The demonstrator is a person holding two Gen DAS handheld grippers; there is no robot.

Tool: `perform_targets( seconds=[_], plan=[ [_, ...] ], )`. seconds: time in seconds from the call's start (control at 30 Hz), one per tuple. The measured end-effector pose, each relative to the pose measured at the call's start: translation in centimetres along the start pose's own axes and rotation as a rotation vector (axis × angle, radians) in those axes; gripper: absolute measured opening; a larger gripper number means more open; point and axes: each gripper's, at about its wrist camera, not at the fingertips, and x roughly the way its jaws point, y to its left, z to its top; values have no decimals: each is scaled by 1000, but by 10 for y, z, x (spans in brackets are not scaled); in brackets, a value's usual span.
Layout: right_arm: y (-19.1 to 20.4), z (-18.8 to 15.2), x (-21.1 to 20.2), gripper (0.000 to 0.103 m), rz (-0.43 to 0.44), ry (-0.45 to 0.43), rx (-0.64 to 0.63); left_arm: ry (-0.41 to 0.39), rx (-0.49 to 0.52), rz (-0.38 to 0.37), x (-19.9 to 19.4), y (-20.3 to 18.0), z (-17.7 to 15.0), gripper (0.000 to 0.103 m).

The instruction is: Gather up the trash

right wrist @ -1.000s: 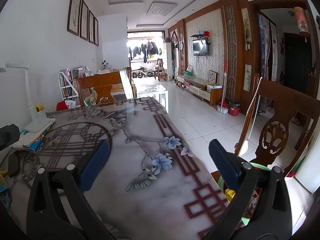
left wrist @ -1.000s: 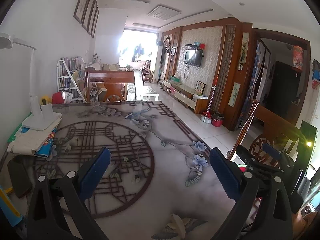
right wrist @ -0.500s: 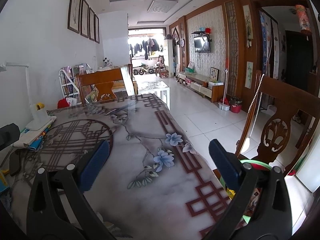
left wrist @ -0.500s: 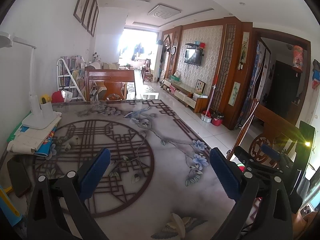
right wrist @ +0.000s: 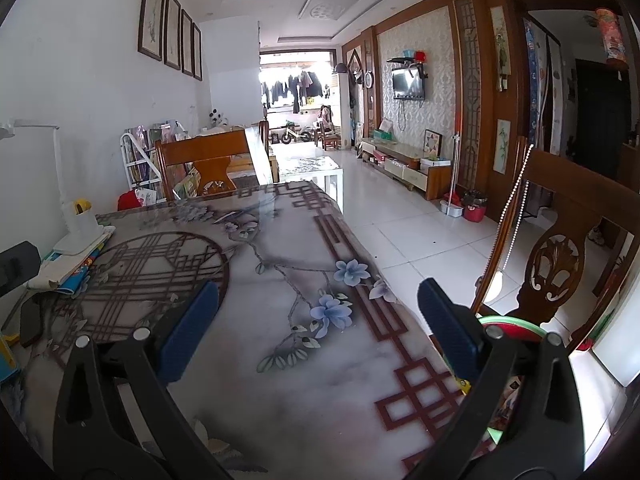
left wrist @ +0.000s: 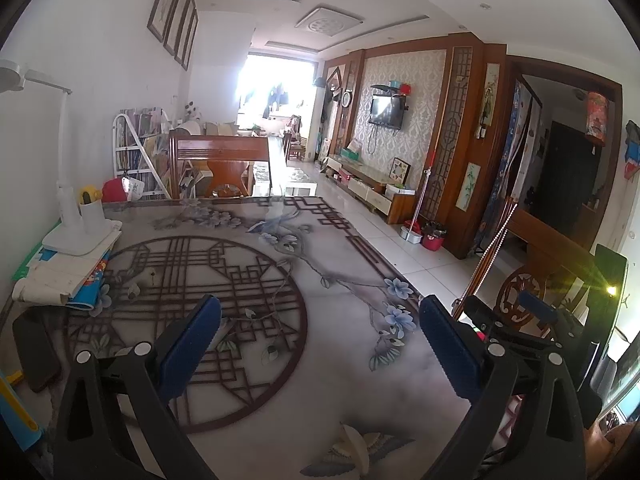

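Note:
Over the patterned table top (left wrist: 352,376) my left gripper (left wrist: 320,312) hangs open, nothing between its blue pads. My right gripper (right wrist: 318,292) is open and empty too, above the table's right edge (right wrist: 404,360). Its right finger (right wrist: 448,328) covers part of a green-rimmed bin (right wrist: 516,322) that stands below that edge, with colourful wrappers (right wrist: 508,396) inside. In the left wrist view the right gripper (left wrist: 536,312) shows at the right. No loose trash is plain on the table.
A white desk lamp (left wrist: 76,216) stands on stacked books (left wrist: 64,276) at the table's left, with a dark phone (left wrist: 34,352) nearer. Wooden chairs stand at the far end (left wrist: 224,160) and beside the bin (right wrist: 560,264). White tiled floor (right wrist: 420,240) lies to the right.
The right gripper's view has drifted slightly, so the table pattern sits a little higher in frame. The left gripper has hardly moved. Both stay open.

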Motion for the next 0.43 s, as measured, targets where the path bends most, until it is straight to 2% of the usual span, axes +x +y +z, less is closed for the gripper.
perform_targets(
  seconds=[0.1,0.13,0.23,0.27,0.33,0.37,0.43],
  plan=[
    [2,0,5,98,24,23,-1,7,-4,-21,0,0,-4,95],
    [3,-2,13,98,45,55,-6,9,-7,-25,1,1,-5,95],
    [13,-9,55,98,83,220,-69,8,-7,9,3,1,-6,95],
    [17,-15,74,98,84,297,-98,11,-5,37,4,2,-5,95],
    [20,-24,103,98,79,410,-129,12,9,42,5,3,-7,95],
    [21,-27,115,98,86,454,-140,12,13,54,6,3,-7,95],
    [22,-29,131,98,78,461,-164,11,14,86,8,6,-8,95]
  ],
)
